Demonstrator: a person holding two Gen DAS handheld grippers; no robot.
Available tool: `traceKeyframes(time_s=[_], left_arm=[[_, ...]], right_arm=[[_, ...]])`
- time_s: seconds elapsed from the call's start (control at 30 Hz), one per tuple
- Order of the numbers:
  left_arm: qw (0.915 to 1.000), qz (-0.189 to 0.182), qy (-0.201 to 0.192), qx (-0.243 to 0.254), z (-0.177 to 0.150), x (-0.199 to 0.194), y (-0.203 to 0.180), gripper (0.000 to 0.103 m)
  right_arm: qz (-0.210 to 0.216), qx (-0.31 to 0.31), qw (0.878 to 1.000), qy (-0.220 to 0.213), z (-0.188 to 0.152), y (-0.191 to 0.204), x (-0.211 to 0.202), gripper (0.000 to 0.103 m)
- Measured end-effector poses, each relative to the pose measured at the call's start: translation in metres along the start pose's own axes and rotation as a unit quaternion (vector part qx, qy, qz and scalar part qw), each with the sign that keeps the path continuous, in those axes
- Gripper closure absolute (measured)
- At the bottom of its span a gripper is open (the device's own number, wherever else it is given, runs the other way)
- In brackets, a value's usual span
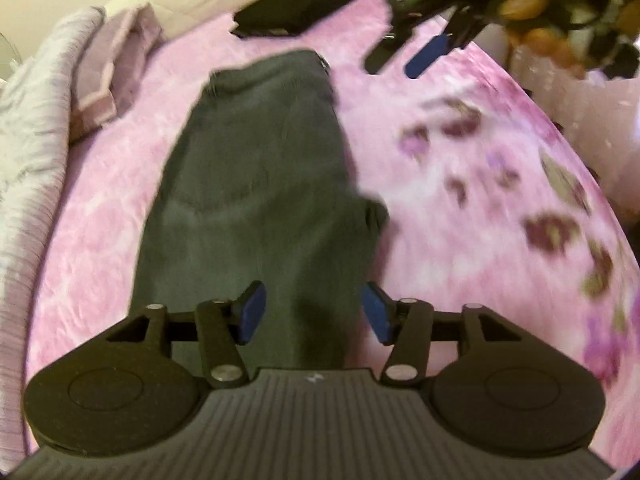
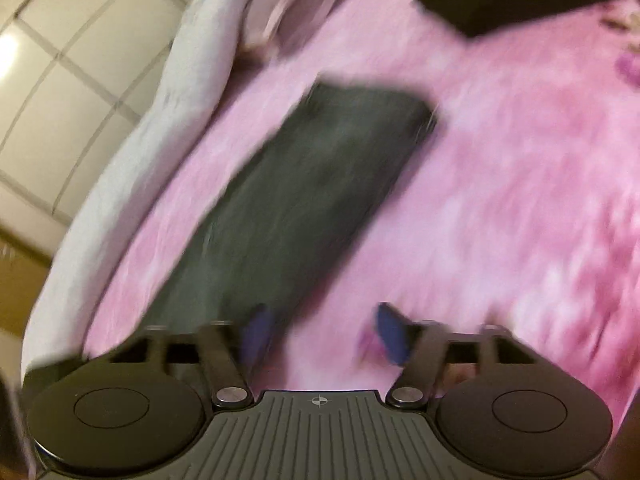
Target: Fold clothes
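A pink floral bedspread [image 1: 460, 208] is covering the bed, with a pale quilt [image 1: 28, 140] bunching along its far-left edge and a cream tiled floor [image 2: 60, 80] showing beyond it in the right wrist view. The dark grey garment [image 1: 256, 184], folded into a long strip, is lying flat on the spread straight ahead of the left gripper [image 1: 314, 310], its near end passing between the fingers. The left gripper is hovering released, blue pads [image 1: 254, 312] spread wide on either side of the cloth and gripping nothing. The right gripper [image 2: 326, 332], seen blurred in its own camera, is likewise standing open and empty, the garment [image 2: 304, 192] stretching ahead and to its left, with its near corner by the left pad. From the left wrist view, the right gripper [image 1: 408, 54] is hanging over the spread beyond the garment's far end, ahead and to the right. A folded black item [image 1: 304, 8] is sitting farther ahead, and a folded mauve cloth [image 1: 116, 72] is resting ahead-left near the quilt.
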State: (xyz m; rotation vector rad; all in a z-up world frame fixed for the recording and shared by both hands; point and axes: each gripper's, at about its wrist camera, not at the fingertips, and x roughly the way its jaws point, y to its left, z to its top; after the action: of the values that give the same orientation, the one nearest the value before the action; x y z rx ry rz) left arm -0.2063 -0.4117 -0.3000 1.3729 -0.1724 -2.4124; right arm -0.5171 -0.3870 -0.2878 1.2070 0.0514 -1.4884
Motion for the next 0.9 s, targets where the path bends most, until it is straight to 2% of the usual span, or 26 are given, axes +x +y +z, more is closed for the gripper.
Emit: traceKeyframes(time_s=[0.07,0.17,0.23,0.27,0.33,0.37,0.5,0.6,0.63,0.73,0.8,0.83,0.9], left_arm=[[0.9998,0.014,-0.011,0.013,0.020,0.011,-0.013,0.037],[0.9991,0.034,-0.002,0.026,0.041,0.040,-0.031,0.037],[0.9985,0.041,0.024,0.027,0.050,0.064,-0.039,0.041],[0.9978,0.043,0.042,0.027,0.053,0.076,-0.042,0.052],[0.9965,0.042,0.069,0.018,0.055,0.093,-0.043,0.056],[0.9962,0.044,0.075,0.007,0.058,0.095,-0.043,0.056],[0.9938,0.049,0.096,-0.026,0.062,0.093,-0.040,0.056],[0.9906,0.065,0.106,-0.057,0.052,0.075,-0.042,0.054],[0.9890,0.075,0.108,-0.068,0.045,0.065,-0.042,0.053],[0.9826,0.106,0.116,-0.098,0.023,0.035,-0.045,0.049],[0.9754,0.141,0.137,-0.100,-0.008,0.015,-0.050,0.044],[0.9716,0.155,0.147,-0.101,-0.024,0.006,-0.052,0.043],[0.9626,0.183,0.170,-0.105,-0.062,-0.016,-0.054,0.041]], right_arm=[[0.008,0.035,0.999,-0.007,0.025,-0.017,0.022,0.030],[0.022,0.093,0.995,-0.007,0.056,-0.045,0.065,0.030],[0.019,0.123,0.992,-0.006,0.072,-0.062,0.091,0.032],[0.019,0.144,0.989,0.000,0.080,-0.071,0.096,0.065],[0.022,0.190,0.981,0.016,0.100,-0.088,0.105,0.071],[0.028,0.185,0.982,0.023,0.112,-0.090,0.105,0.075],[0.043,0.137,0.986,0.082,0.138,-0.105,0.112,0.075],[0.046,0.058,0.993,0.096,0.143,-0.102,0.099,0.069],[0.042,0.032,0.994,0.093,0.143,-0.097,0.091,0.064],[0.018,-0.074,0.993,0.095,0.128,-0.076,0.063,0.059],[0.015,-0.173,0.980,0.096,0.107,-0.051,0.047,0.055],[0.016,-0.226,0.969,0.095,0.091,-0.040,0.043,0.053],[0.021,-0.331,0.939,0.093,0.057,-0.019,0.037,0.050]])
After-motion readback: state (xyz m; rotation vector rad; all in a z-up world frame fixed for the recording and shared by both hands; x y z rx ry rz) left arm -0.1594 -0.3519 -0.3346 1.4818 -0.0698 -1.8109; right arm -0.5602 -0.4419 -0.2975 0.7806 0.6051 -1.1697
